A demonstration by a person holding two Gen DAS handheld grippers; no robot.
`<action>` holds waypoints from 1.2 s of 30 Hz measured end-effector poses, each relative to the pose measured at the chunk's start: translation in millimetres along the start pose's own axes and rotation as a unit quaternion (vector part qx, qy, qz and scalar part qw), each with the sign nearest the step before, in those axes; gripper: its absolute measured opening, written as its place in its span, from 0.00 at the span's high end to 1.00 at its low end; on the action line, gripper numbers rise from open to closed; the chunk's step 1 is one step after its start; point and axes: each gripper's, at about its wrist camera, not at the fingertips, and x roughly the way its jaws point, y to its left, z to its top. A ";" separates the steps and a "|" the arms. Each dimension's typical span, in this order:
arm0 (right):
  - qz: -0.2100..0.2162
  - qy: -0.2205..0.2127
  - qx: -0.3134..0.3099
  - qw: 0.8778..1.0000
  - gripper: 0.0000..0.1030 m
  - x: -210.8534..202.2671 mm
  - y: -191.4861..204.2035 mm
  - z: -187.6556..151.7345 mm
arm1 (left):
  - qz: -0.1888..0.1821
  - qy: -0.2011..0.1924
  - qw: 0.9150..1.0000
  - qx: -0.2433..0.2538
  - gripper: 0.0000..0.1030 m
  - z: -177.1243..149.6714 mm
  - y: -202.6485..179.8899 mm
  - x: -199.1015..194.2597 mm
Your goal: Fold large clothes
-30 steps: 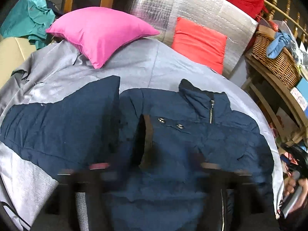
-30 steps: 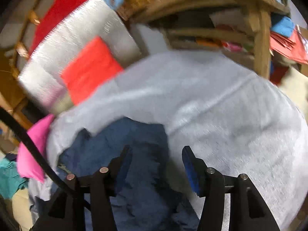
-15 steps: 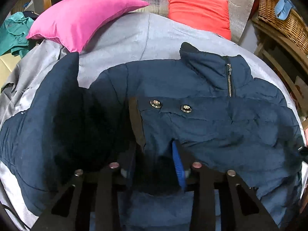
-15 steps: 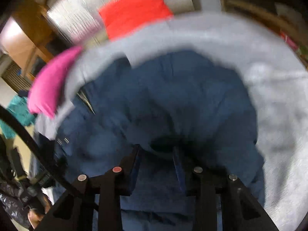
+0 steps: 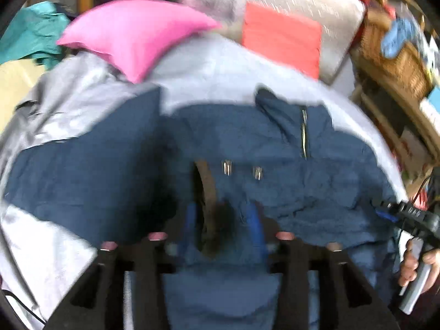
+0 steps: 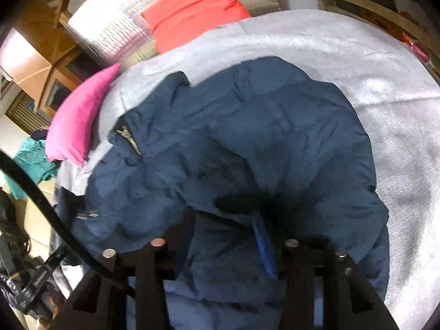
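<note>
A navy padded jacket (image 5: 288, 165) lies spread front-up on a bed covered by a grey sheet (image 5: 214, 66), its collar toward the pink pillow (image 5: 137, 33) and the orange cushion (image 5: 280, 44) at the head end. One sleeve (image 5: 82, 170) stretches out flat to the left side in the left wrist view.

The left tool (image 5: 222, 220) sits low over the jacket's front, pointing toward the collar, with its blue-padded fingers (image 5: 255, 220) spread on either side of the brown-lined front edge (image 5: 206, 181), just below two metal snaps (image 5: 242, 169). The fingers stand apart and nothing is pinched between them, though the frame is blurred.

The right tool (image 6: 228, 236) is pressed down into the jacket's right side, and dark fabric bunches up between and over its fingers; one blue pad (image 6: 264, 247) shows, the other is buried. It appears to be gripping a fold of the jacket, but the cloth hides the contact, so I cannot tell for sure. In the left wrist view the person's right hand (image 5: 418, 264) wraps the handle at the bed's right edge.
</note>
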 end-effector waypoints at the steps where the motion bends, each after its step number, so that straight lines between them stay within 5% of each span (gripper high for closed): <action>1: 0.003 -0.007 -0.004 1.000 0.49 -3.1 2.9 -1.9 | 0.001 -0.018 1.000 -0.013 0.31 1.9 11.8 -11.7; 5: 0.001 -0.028 -0.020 0.999 0.49 -10.0 13.1 -6.8 | 0.053 -0.080 0.991 -0.095 0.23 4.3 81.2 -51.8; 7: -0.001 -0.033 -0.025 0.999 0.49 -11.3 16.6 -8.0 | 0.087 -0.071 0.978 -0.176 0.20 -0.5 134.7 -52.1; 12: -0.005 -0.040 -0.027 0.999 0.49 -14.5 18.8 -7.9 | 0.056 -0.028 0.936 -0.345 0.21 -21.2 232.9 -22.5; 17: 0.000 -0.047 -0.031 0.998 0.49 -14.7 24.2 -4.9 | 0.038 -0.028 0.909 -0.414 0.22 -31.4 273.3 6.8; 21: 0.000 -0.049 -0.039 0.998 0.49 -14.7 28.3 -4.3 | 0.001 -0.026 0.897 -0.441 0.58 -29.3 285.7 32.2; 27: -0.003 -0.054 -0.040 0.998 0.49 -16.0 28.6 -2.7 | 0.016 -0.057 0.911 -0.408 0.87 -16.0 275.9 30.7; 31: -0.001 -0.069 -0.029 0.997 0.49 -22.3 24.9 0.7 | 0.025 -0.096 0.935 -0.341 0.90 5.8 236.2 4.7; 36: 0.001 -0.090 -0.002 0.996 0.49 -35.8 12.5 4.3 | -0.019 -0.159 0.965 -0.208 0.90 34.9 143.8 -29.8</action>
